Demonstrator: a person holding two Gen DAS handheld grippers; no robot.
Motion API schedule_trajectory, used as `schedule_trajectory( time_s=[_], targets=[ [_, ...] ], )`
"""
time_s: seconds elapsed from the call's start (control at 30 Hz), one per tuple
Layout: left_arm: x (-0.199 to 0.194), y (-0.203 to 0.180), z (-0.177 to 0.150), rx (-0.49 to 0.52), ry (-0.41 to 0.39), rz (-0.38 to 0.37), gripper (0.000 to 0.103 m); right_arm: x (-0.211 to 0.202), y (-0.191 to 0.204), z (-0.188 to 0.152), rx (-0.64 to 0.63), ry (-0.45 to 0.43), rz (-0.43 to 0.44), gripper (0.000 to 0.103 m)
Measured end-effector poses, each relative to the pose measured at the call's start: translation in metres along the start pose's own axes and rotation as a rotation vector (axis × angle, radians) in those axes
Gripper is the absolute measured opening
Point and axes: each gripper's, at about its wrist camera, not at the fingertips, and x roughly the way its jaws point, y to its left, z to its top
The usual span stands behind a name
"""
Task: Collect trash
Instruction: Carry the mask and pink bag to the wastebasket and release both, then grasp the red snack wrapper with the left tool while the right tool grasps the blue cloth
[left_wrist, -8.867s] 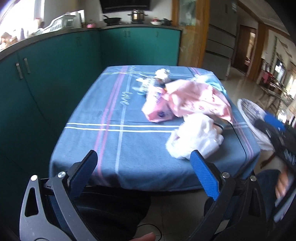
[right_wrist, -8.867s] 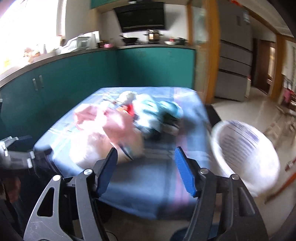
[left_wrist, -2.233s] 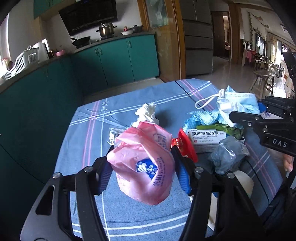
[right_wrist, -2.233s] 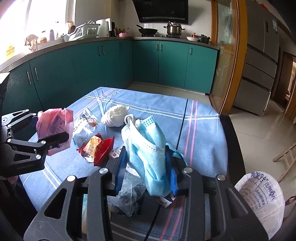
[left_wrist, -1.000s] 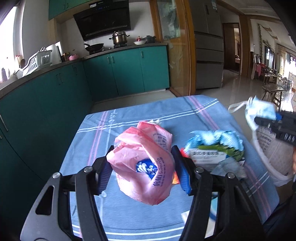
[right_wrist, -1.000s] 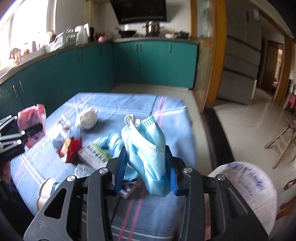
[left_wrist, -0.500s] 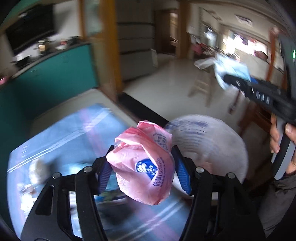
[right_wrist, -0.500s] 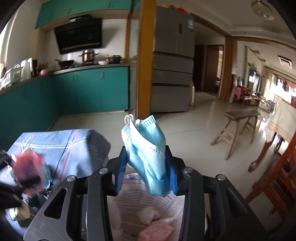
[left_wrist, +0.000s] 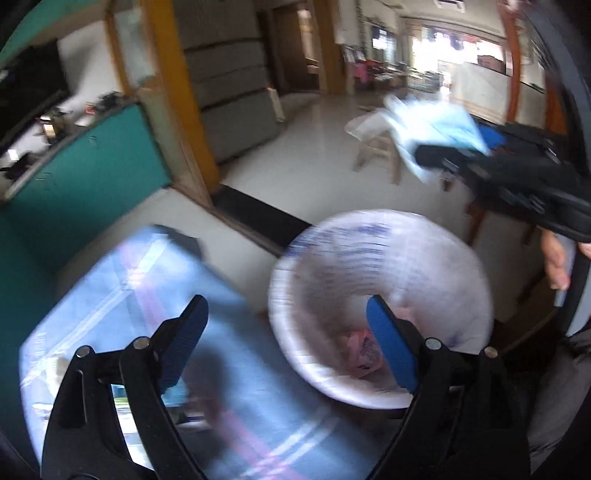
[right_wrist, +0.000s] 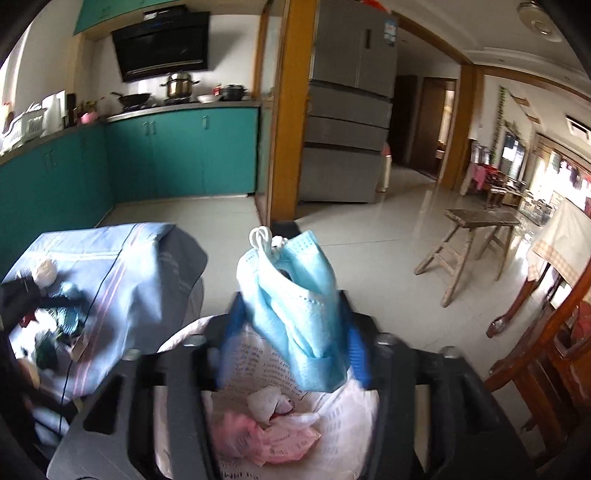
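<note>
Trash bag (left_wrist: 380, 258), white and wide-mouthed, stood on the floor just beside the cloth-covered counter (left_wrist: 236, 413), pink wrapper (right_wrist: 266, 439) and crumpled paper (right_wrist: 267, 400) lying inside. Left gripper (left_wrist: 288, 339) angled down over the rim, jaws just spread wide, nothing between. Right gripper (right_wrist: 288, 332) above the mouth, jaws just loosened around the blue face mask (right_wrist: 295, 314); contact unclear. Open tiled floor (right_wrist: 369, 240) beyond.

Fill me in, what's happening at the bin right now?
A person is clearing trash off the table into the white bin. The left gripper has just opened and is empty; a pink bag lies in the bin. The right gripper has been opening too, with the blue face mask between its jaws above the bin.
</note>
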Motion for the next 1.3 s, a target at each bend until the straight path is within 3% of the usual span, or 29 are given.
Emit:
schedule_trajectory(
  time_s=[0.03,0.17,0.3,0.43,0.57,0.7,0.8,0.87,0.97,1.07,1.3],
  targets=[
    [-0.005,0.014,-0.002,-0.017,-0.015,0.036,0.089,-0.002,0.001,0.001,-0.003,-0.006,0.001,0.073],
    [-0.021,0.083,-0.015,-0.157,-0.056,0.171,0.091,-0.010,0.007,0.006,0.016,-0.049,0.047,0.083],
    [-0.029,0.157,-0.044,-0.318,-0.055,0.397,0.091,-0.002,0.030,0.010,0.030,-0.058,0.142,0.085],
    [-0.029,0.198,-0.070,-0.354,-0.007,0.577,0.091,0.025,0.082,0.012,0.003,-0.001,0.307,0.085],
    [-0.032,0.223,-0.089,-0.422,0.050,0.557,0.091,0.060,0.152,0.004,0.000,0.073,0.483,0.085],
    [-0.036,0.231,-0.101,-0.441,0.077,0.541,0.091,0.090,0.217,-0.004,-0.043,0.145,0.519,0.085],
    [-0.036,0.233,-0.117,-0.444,0.095,0.509,0.092,0.115,0.241,-0.006,0.003,0.228,0.534,0.082],
    [-0.039,0.233,-0.130,-0.467,0.119,0.467,0.093,0.127,0.249,-0.008,0.010,0.281,0.531,0.052],
    [-0.033,0.240,-0.142,-0.513,0.164,0.401,0.093,0.130,0.256,-0.013,-0.001,0.300,0.558,0.031],
    [-0.029,0.240,-0.148,-0.528,0.180,0.382,0.093,0.120,0.257,-0.012,-0.022,0.269,0.554,0.020],
    [-0.024,0.217,-0.143,-0.454,0.176,0.324,0.087,0.089,0.237,0.002,-0.082,0.192,0.536,0.019]
  ],
)
